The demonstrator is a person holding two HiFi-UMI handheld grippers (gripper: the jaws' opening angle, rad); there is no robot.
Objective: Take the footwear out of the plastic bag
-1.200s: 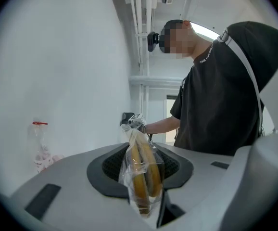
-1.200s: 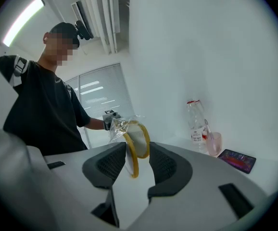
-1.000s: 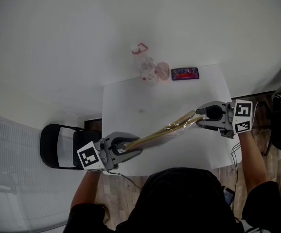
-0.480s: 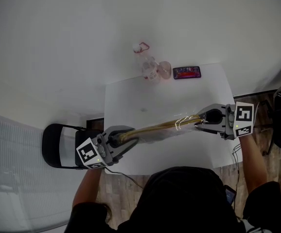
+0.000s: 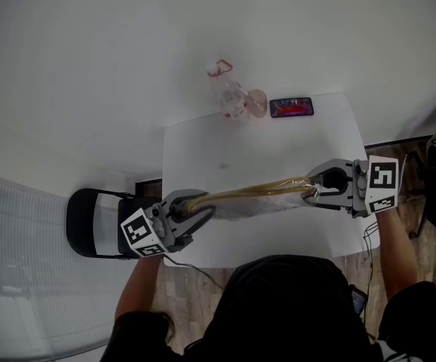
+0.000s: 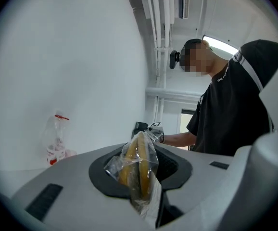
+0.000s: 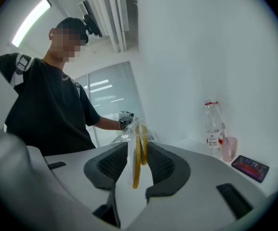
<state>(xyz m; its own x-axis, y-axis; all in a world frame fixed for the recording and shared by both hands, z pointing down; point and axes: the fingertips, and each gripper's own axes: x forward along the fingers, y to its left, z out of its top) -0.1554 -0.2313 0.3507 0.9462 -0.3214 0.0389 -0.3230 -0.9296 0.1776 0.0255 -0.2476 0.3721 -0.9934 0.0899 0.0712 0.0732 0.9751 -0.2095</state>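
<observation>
- Left hand-held gripper (image 5: 195, 206) clamps the bag (image 5: 259, 205); right hand-held gripper (image 5: 314, 191), jaws just eased wider, pinches the slippers (image 5: 233, 195).
- Slippers mostly bagged, held over the bench (image 5: 278, 142) near edge; sliding out remains.

The head view is bright and even. The white surface (image 5: 203, 149) and the wall behind it look almost the same pale colour, with only faint, soft shadows. The bottom of that view is very dark. Both gripper views are round like a fish's eye, with black corners, and straight lines bend near the edges. A long ceiling light (image 6: 221, 46) glows so hard that it looks pure white. The plastic bag (image 6: 140, 163) shows small shiny spots. Grey parts close to the cameras look soft and blurry, while things farther off are sharper.
</observation>
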